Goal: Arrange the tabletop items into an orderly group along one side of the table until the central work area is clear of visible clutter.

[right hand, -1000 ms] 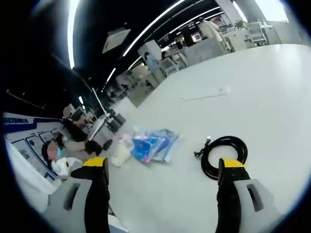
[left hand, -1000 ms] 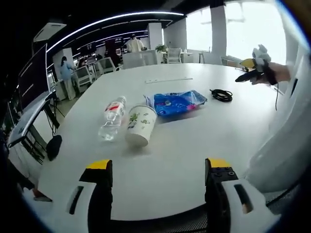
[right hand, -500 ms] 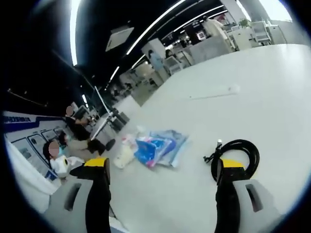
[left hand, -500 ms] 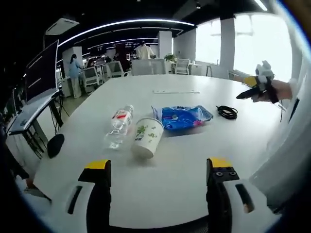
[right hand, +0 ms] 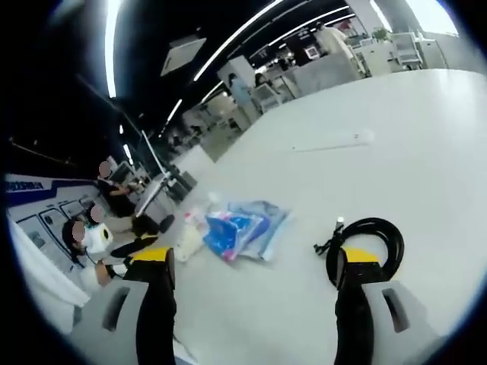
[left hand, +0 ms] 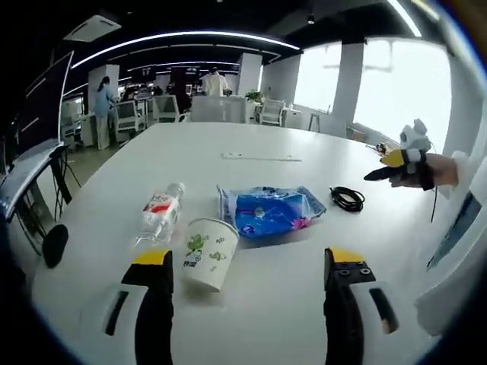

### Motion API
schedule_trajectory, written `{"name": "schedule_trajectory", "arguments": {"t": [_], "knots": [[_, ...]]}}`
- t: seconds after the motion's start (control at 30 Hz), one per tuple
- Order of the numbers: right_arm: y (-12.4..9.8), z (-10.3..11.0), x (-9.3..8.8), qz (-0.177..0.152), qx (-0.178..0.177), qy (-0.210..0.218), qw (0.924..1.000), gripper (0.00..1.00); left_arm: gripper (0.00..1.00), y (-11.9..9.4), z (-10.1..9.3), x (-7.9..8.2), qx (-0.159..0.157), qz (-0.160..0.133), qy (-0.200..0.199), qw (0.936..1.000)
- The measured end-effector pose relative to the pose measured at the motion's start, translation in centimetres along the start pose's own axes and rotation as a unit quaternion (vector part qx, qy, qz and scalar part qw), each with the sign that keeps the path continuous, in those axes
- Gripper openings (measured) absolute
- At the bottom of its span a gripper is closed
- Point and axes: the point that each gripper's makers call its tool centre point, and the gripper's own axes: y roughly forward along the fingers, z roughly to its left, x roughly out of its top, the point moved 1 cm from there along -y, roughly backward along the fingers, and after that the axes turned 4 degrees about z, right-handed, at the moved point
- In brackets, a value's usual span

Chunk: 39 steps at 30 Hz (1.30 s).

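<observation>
Left gripper (left hand: 248,281) held low over the near edge of the white table (left hand: 251,137), jaws spread wide with nothing between them, yellow tips up. Just ahead of its left jaw, lying on its side: paper cup (left hand: 208,252), white with green leaf print, open mouth turned toward the camera's lower right. Just beyond and left of the cup: clear plastic water bottle (left hand: 158,214), also on its side, red and white label, cap pointing away. Ahead between the jaws, a little farther off: blue snack bag (left hand: 268,212), flat and crinkled, printed design too small to read, pink patch at one corner. Farther ahead and right of the bag, well apart from the cup: coiled black cable (left hand: 348,199). Beyond everything, a thin pale strip (left hand: 261,157) lying flat; cannot tell what it is.

Right gripper (right hand: 252,268) likewise held with jaws wide apart and holding nothing. Same gripper seen small in the left gripper view at far right (left hand: 397,166), held in a hand, above the table edge past the cable. In the right gripper view, black cable (right hand: 366,245) partly hidden behind the right jaw tip; coil visible, one plug end sticking out to the left. Blue bag (right hand: 241,229) ahead, nearer the left jaw; past it, cup (right hand: 190,237) and bottle blurred into pale shapes, hard to separate.
</observation>
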Motion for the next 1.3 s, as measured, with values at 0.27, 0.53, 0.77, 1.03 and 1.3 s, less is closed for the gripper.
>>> {"name": "schedule_trajectory", "arguments": {"t": [0.27,0.53,0.77,1.03,1.3], "knots": [[0.9,0.4,-0.3,0.014,0.0,-0.008,0.9999,0.86,0.83,1.9,-1.5,2.2,0.001,0.0,0.005,1.0],[2.0,0.8,-1.2,0.031,-0.001,-0.015,0.9994,0.84,0.85,3.1,-1.8,3.9,-0.002,0.008,-0.005,1.0],[2.8,1.1,-1.8,0.044,0.0,-0.018,0.9989,0.81,0.85,4.6,-2.0,4.2,-0.018,0.017,-0.003,0.9997],[4.2,1.6,-1.8,0.059,0.005,-0.031,0.9978,0.8,0.85,6.1,-1.8,4.5,-0.027,0.029,-0.011,0.9991],[5.3,1.6,-1.2,0.061,0.004,-0.033,0.9976,0.78,0.84,7.2,-1.8,4.6,-0.034,0.038,-0.01,0.9986]]}}
